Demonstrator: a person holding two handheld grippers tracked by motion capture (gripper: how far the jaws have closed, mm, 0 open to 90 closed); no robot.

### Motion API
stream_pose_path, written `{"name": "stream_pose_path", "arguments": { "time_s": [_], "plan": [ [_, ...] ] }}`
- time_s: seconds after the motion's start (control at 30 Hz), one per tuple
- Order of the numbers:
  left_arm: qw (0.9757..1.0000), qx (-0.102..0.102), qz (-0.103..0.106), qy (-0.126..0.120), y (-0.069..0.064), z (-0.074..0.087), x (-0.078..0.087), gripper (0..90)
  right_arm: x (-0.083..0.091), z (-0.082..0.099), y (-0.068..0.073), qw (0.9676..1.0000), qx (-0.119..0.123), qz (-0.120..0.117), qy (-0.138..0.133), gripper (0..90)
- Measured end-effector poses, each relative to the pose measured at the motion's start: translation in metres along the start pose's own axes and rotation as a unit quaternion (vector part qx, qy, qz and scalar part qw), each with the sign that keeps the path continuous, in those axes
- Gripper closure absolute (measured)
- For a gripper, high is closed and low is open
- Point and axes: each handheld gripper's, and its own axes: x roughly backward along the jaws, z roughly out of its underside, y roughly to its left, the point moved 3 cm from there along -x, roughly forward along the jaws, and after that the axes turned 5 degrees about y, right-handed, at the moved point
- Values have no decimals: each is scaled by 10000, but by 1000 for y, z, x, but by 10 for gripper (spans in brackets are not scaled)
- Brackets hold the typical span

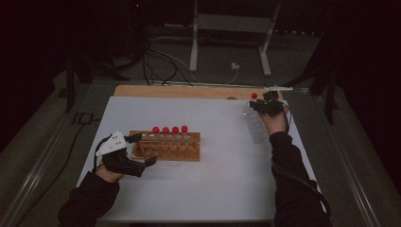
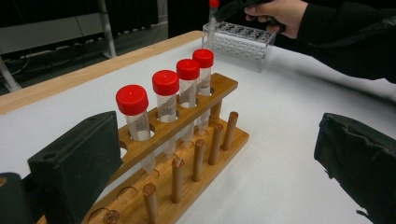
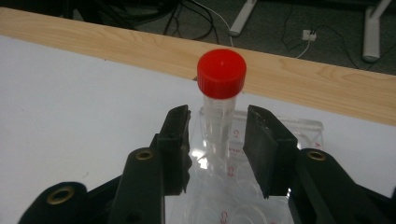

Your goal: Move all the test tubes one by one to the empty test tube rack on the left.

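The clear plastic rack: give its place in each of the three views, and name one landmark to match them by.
High view: clear plastic rack at the table's far right, under the right hand-held gripper.
Left gripper view: top centre-right, beyond the wooden rack.
Right gripper view: bottom centre, between and behind the jaws.
Shared landmark: the red-capped tube standing upright in the rack.

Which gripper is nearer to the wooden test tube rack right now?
The left. The left gripper straddles the near-left end of the wooden test tube rack, jaws open. The right gripper is far off at the clear plastic rack, around a red-capped tube.
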Motion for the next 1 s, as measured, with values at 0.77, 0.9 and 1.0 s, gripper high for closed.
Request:
{"name": "stream_pose_path", "arguments": {
  "time_s": [0.77, 0.9, 1.0],
  "plan": [
    [10000, -57, 32, 15, -3, -1, 0, 14, -15, -7, 4, 9995, 57, 265, 184, 743],
    [10000, -66, 26, 27, -3, -1, 0, 14, -15, -8, 6, 9991, 82, 361, 204, 748],
    [10000, -75, 30, 34, -3, -1, 0, 15, -12, -9, 6, 9992, 45, 352, 154, 749]
  ]
}}
